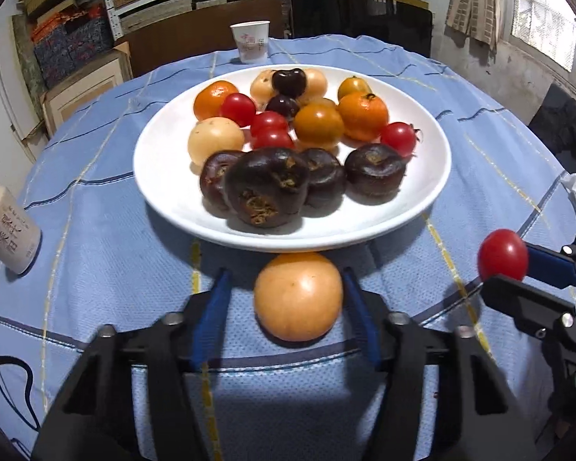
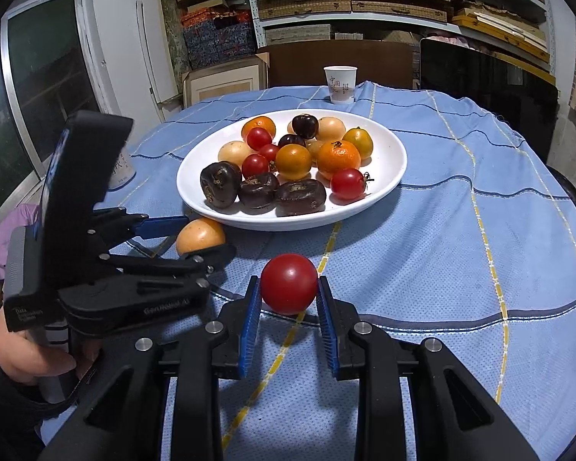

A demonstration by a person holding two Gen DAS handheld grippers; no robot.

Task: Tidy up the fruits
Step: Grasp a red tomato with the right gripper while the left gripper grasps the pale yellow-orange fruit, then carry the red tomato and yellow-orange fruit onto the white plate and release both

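While fruit is gathered toward the white plate, two pieces are kept at its near rim.
Left wrist view: a pale orange fruit is flanked by the partly closed left gripper, contact unclear, plate straight ahead. Right wrist view: a red tomato is pinched by the right gripper; only here is the hand shown.

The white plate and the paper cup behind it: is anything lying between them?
Nothing. Only bare blue tablecloth lies between the plate and the paper cup. Both wrist views show that stretch bare.
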